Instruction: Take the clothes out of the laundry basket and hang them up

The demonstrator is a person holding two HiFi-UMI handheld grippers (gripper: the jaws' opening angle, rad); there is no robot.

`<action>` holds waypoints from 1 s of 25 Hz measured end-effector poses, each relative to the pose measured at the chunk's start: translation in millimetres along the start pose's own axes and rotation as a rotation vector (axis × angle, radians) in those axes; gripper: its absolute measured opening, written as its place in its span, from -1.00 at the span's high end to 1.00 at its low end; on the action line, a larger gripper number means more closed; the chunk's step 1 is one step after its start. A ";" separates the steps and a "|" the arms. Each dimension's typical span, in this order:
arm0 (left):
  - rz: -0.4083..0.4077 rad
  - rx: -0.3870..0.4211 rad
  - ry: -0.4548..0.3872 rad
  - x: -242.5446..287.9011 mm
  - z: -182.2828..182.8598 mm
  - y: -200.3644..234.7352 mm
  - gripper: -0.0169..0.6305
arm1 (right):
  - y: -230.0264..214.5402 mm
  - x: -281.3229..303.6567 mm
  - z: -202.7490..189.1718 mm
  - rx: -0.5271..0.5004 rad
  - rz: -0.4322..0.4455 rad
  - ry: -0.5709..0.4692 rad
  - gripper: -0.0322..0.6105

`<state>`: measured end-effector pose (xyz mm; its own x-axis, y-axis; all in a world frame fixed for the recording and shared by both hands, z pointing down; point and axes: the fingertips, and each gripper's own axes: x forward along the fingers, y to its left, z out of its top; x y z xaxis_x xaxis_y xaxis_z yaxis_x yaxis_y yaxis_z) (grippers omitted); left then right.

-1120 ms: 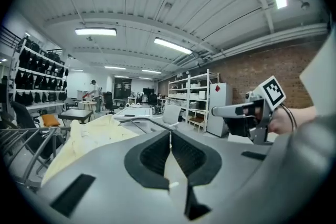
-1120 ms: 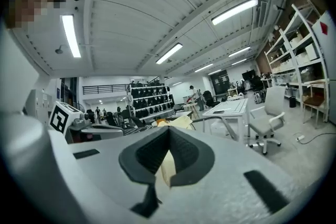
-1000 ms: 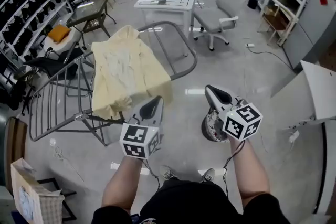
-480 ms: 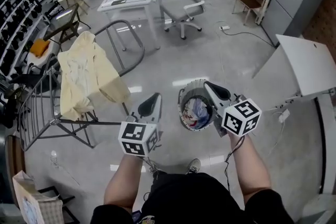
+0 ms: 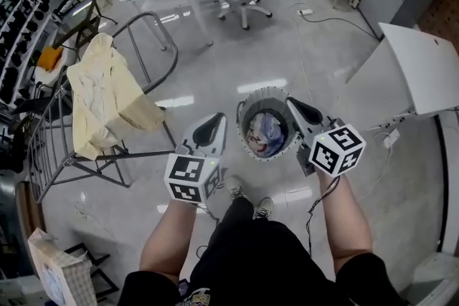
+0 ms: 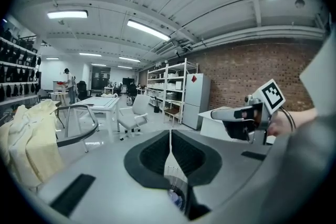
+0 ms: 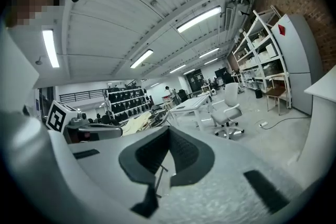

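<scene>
A round, pale mesh laundry basket (image 5: 246,118) is seen standing upright on the glossy grey floor (image 5: 315,46), its mouth turned upward. A crumpled bundle of blue and white clothes (image 5: 267,131) is lying inside it.

In the head view the basket is flanked by the two tools. The left tool (image 5: 212,127) is placed just beside the rim on its left. The right tool (image 5: 301,113) is laid across the rim's right edge, so the right hand is judged to be slightly the nearer.

Both tools are pointed forward, nearly level, while the clothes lie below and between their tips. A downward tilt into the open mouth is therefore what the coming reach is judged to turn on. In the left gripper view the basket is glimpsed only at the bottom edge, under the jaws.

The jaws of each tool are shown pressed together in its own view, with nothing caught between them. They would have to be parted before any cloth could be taken.

A grey metal drying rack (image 5: 50,143) is set well apart to the left of the basket, and a pale yellow garment (image 5: 104,93) is already draped over it. That side is judged to be where the next piece is to be carried.
</scene>
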<state>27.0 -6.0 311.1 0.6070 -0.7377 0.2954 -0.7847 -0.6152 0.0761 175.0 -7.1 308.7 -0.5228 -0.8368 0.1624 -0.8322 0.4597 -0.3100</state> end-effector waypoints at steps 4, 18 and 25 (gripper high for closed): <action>-0.015 -0.015 0.017 26.5 -10.2 9.1 0.91 | -20.9 12.5 -10.7 0.025 -0.027 0.024 0.89; -0.130 -0.067 0.075 117.9 -50.8 79.4 0.90 | -72.7 109.7 -31.5 0.068 -0.151 0.077 0.88; -0.162 -0.088 0.140 149.8 -98.2 94.7 0.90 | -105.1 149.4 -72.3 0.116 -0.169 0.111 0.88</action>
<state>31.3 -147.5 456.1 0.7075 -0.5818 0.4013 -0.6899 -0.6916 0.2138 171.0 -159.0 433.3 -0.4006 -0.8581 0.3211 -0.8861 0.2736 -0.3743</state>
